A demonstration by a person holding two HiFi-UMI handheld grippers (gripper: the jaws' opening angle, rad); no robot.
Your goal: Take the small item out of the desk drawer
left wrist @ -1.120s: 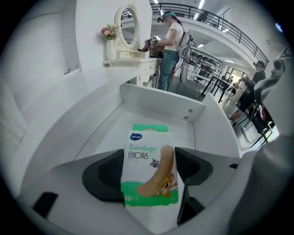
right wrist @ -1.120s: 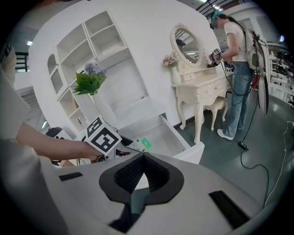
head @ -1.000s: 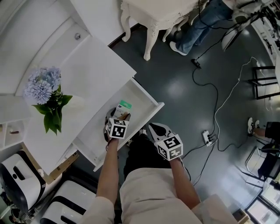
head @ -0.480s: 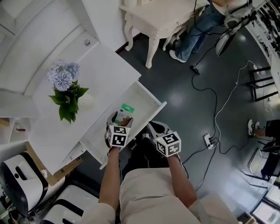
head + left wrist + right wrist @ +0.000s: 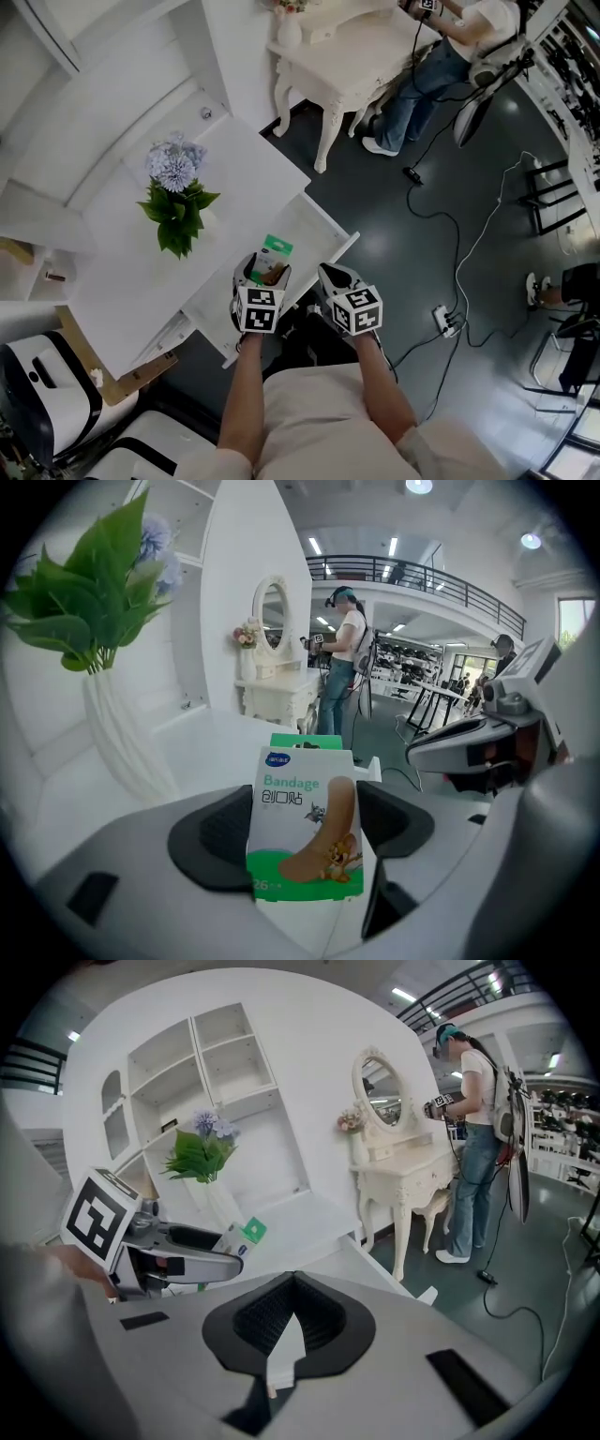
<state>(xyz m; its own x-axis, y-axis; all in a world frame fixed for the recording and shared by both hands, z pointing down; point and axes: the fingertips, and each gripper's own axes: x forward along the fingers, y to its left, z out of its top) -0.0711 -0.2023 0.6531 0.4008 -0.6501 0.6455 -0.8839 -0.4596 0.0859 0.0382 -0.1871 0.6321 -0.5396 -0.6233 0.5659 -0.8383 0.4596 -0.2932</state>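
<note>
My left gripper (image 5: 266, 270) is shut on a small white and green bandage box (image 5: 275, 249), held upright over the front part of the open white desk drawer (image 5: 319, 225). In the left gripper view the box (image 5: 302, 803) stands between the two dark pads (image 5: 217, 832), print facing the camera. My right gripper (image 5: 334, 280) hangs just right of the left one, off the drawer's front edge, shut with nothing in it. Its jaws (image 5: 292, 1321) meet in the right gripper view, where the left gripper (image 5: 178, 1251) and the box (image 5: 246, 1233) show at the left.
A vase of blue flowers (image 5: 176, 192) stands on the white desk top (image 5: 122, 262). A cream dressing table (image 5: 347, 47) with a person beside it is behind. Cables and a power strip (image 5: 442, 319) lie on the dark floor at the right. A white machine (image 5: 37, 384) sits at the lower left.
The left gripper keeps its hold on the bandage box and has drawn nearer to the right gripper. The head view has tilted, so the desk and flowers have slid right and down.
</note>
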